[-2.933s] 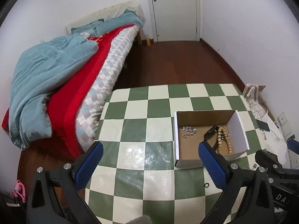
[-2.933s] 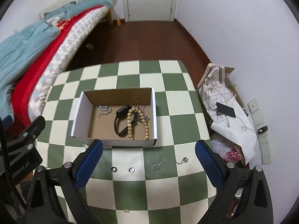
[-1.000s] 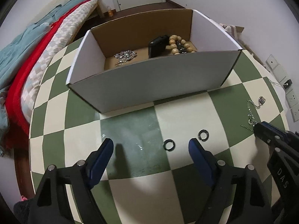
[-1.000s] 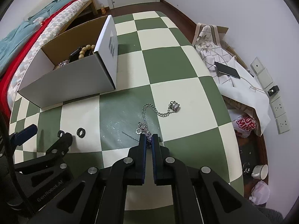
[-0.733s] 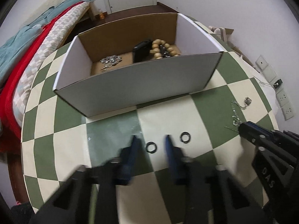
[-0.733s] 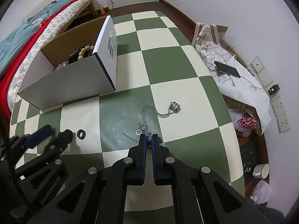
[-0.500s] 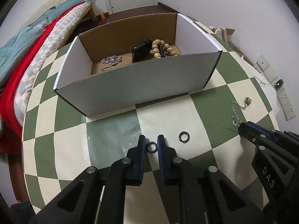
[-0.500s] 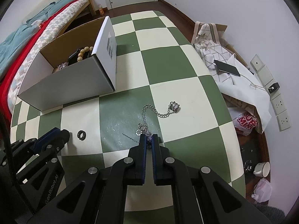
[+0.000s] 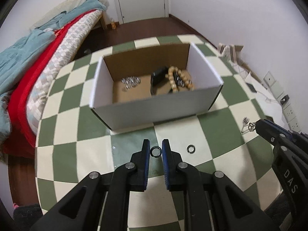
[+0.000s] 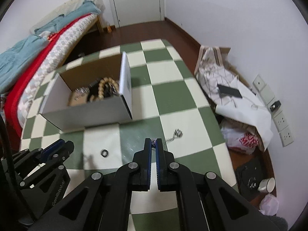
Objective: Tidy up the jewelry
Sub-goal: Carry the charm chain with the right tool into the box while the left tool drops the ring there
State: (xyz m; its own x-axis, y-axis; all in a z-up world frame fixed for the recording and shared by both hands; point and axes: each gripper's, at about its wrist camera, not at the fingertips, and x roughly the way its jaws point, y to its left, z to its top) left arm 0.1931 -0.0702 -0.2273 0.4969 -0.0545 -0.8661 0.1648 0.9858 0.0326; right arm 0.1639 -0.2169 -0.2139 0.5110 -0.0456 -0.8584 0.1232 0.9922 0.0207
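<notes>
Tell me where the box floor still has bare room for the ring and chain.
Bare cardboard lies along the box's near wall, between the silver chain pile at left and the black band. The right end is crowded with the wooden beads.

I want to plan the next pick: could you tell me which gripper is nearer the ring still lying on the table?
Left. The left gripper, shut on another ring, sits just beside the loose ring; the right gripper holds the chain farther off.

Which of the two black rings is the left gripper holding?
The left one: that black ring sits pinched between the left gripper fingers. The other ring lies free on the table, to its right.
</notes>
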